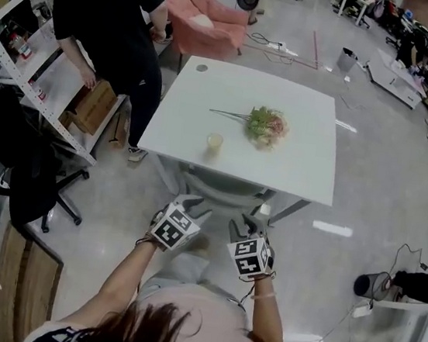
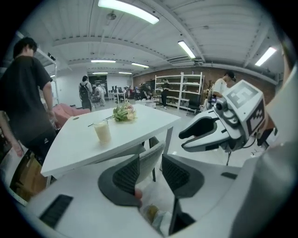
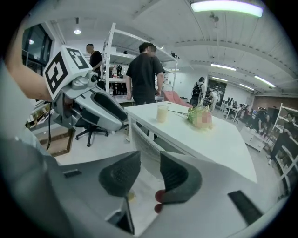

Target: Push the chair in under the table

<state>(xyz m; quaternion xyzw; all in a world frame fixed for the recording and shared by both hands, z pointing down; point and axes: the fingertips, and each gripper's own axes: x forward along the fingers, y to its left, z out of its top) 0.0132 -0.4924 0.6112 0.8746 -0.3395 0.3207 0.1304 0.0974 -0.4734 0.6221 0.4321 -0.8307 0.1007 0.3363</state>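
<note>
A white table [image 1: 292, 169] carries a cup of pale drink [image 1: 214, 143] and a bunch of flowers [image 1: 265, 125]. The pale grey chair [image 1: 224, 185] stands tucked under the table's near edge, with only the top of its back showing. My left gripper [image 1: 194, 207] and right gripper [image 1: 244, 223] hover side by side just short of that back, apart from it. In the left gripper view the open left gripper [image 2: 150, 162] frames the chair back [image 2: 151, 155] beyond its pads. The right gripper [image 3: 150, 169] is also open, with the chair back [image 3: 146, 151] ahead.
A person in black [image 1: 114, 12] stands at the table's far left by a white shelf unit [image 1: 44, 97] and a cardboard box [image 1: 93, 106]. A black office chair [image 1: 34, 174] is at the left, a pink armchair [image 1: 206, 21] behind the table, and a dark cylinder [image 1: 371, 285] on the floor at right.
</note>
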